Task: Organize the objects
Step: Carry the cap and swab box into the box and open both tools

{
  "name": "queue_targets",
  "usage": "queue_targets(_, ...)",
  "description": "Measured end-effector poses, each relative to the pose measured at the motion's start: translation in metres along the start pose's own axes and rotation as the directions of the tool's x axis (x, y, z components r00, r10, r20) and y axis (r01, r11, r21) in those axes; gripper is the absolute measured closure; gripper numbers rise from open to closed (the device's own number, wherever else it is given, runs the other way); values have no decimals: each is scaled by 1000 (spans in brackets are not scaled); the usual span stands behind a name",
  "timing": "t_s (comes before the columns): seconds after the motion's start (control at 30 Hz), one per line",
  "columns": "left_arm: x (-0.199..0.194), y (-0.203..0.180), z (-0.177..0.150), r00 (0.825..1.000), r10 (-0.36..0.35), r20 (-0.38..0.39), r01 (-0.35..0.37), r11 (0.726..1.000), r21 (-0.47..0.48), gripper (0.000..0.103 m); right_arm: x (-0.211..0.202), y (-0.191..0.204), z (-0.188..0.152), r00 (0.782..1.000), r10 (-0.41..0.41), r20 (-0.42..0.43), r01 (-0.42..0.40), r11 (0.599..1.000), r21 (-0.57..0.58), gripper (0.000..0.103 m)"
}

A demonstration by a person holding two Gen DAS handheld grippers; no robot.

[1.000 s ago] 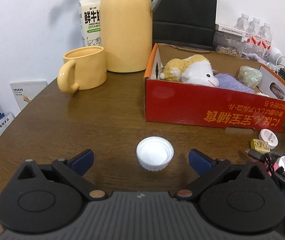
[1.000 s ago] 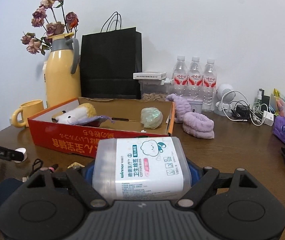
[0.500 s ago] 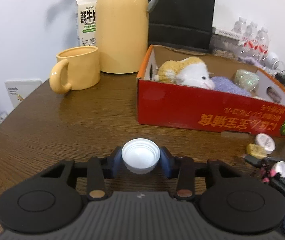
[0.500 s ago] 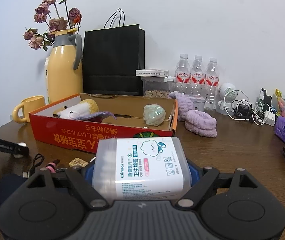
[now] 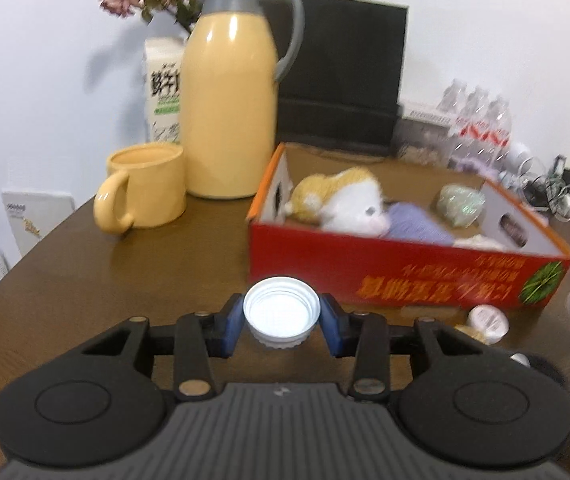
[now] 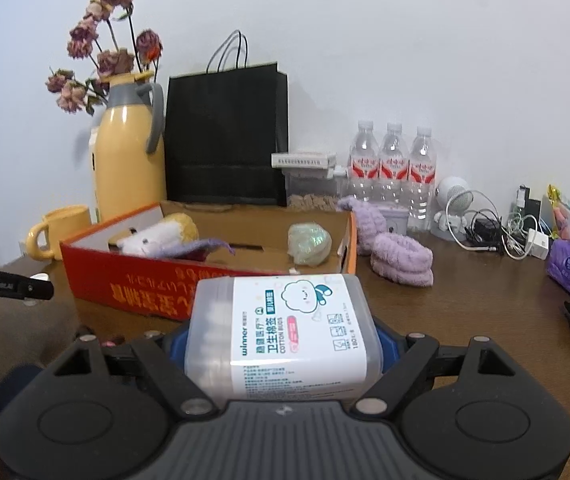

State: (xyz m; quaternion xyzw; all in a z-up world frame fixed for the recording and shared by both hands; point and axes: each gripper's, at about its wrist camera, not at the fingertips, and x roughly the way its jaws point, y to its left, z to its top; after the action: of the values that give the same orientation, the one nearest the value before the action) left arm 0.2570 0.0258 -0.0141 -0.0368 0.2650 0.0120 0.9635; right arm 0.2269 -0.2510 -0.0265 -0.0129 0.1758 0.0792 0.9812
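A white bottle cap, open side up, sits between the blue pads of my left gripper, which is shut on it just above the brown table. Beyond it stands a red cardboard box holding a plush toy, a purple cloth and a pale green bundle. In the right wrist view my right gripper is shut on a clear box of cotton buds, held in front of the same red box.
A yellow jug, yellow mug and milk carton stand left of the box, with a black paper bag behind. Water bottles, purple bands and cables lie to the right. A small round lid rests near the box's front.
My left gripper has shut on the white cap and lifted it off the table, tilting upward. The right gripper keeps hold of the cotton bud box in place.
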Motion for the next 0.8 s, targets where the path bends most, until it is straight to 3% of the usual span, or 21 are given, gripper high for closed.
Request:
queue_targets(0.43, 6, -69, 67, 978, -133, 158, 125, 990, 58, 63, 33, 23, 68, 989, 31, 142, -27, 999, -33, 20)
queue_targets(0.8, 81, -90, 100, 982, -138, 126, 132, 990, 58, 63, 131, 5, 85, 1000, -8, 23, 9, 1000, -21, 20)
